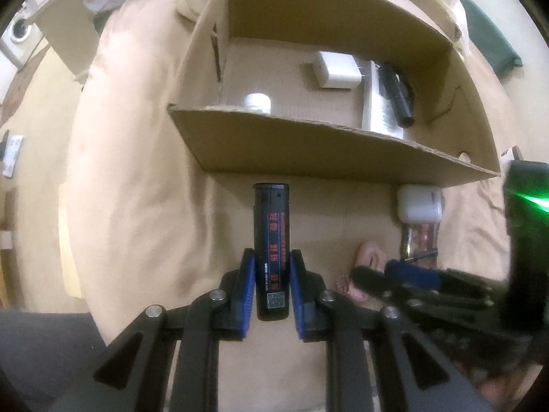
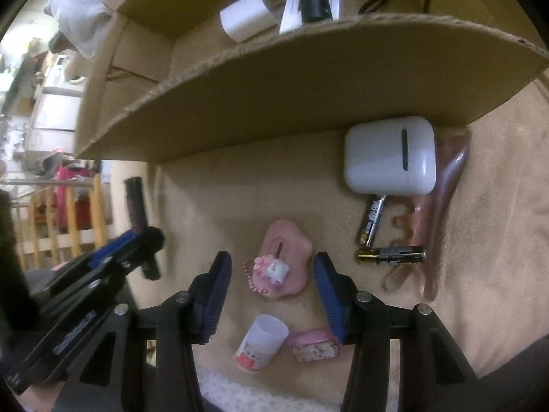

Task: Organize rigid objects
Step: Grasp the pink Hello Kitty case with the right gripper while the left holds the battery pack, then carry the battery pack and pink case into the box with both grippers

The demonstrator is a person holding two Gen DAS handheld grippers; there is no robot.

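Observation:
My left gripper is shut on a black lighter with red print, held upright just in front of the open cardboard box. In the right wrist view the left gripper and its lighter show at the left. My right gripper is open and empty, its fingers either side of a pink hair clip lying on the beige blanket. The box holds a white charger, a white bottle, a white flat box and a black cylinder.
On the blanket by the box wall lie a white earbud case, two batteries, a pink comb, a small white bottle and a small pink tin. The bed edge is at the left.

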